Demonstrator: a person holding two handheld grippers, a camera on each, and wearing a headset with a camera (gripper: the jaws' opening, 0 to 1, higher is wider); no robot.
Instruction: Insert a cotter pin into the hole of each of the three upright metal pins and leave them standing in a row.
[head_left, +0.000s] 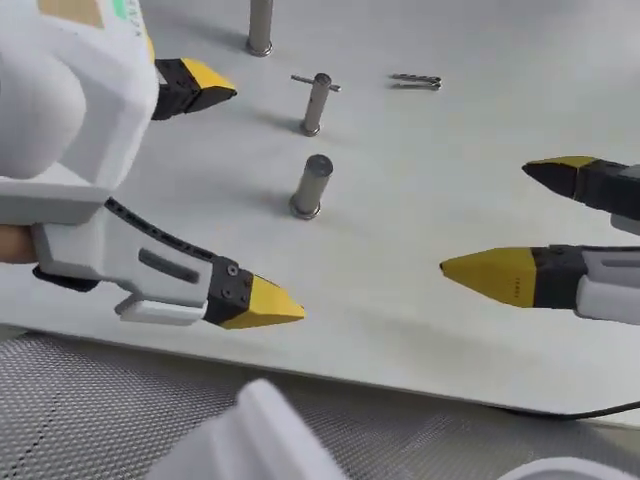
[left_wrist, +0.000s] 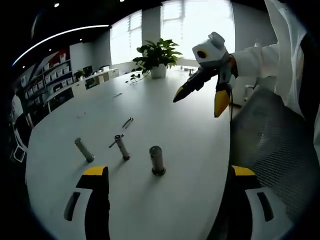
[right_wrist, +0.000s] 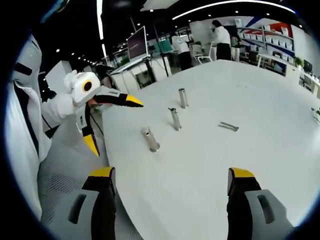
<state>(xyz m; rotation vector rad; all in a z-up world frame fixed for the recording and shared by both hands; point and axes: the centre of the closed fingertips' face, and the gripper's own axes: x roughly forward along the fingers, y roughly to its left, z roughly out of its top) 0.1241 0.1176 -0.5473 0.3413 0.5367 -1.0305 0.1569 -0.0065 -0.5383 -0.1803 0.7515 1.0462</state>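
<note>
Grey cylindrical metal pins (head_left: 311, 186), wiry cotter pin (head_left: 416, 82), smooth white table (head_left: 450, 190)

Silver-grey metal pins (head_left: 312, 186), white table (head_left: 420, 300), yellow-tipped left tool (head_left: 258, 200) and right tool (head_left: 490, 218).

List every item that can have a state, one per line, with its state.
Near metal pin: upright, no cotter pin.
Middle metal pin: upright, cotter pin through it.
Far metal pin: upright, no cotter pin.
Loose cotter pin: lying flat.
Left gripper: open.
Right gripper: open.
</note>
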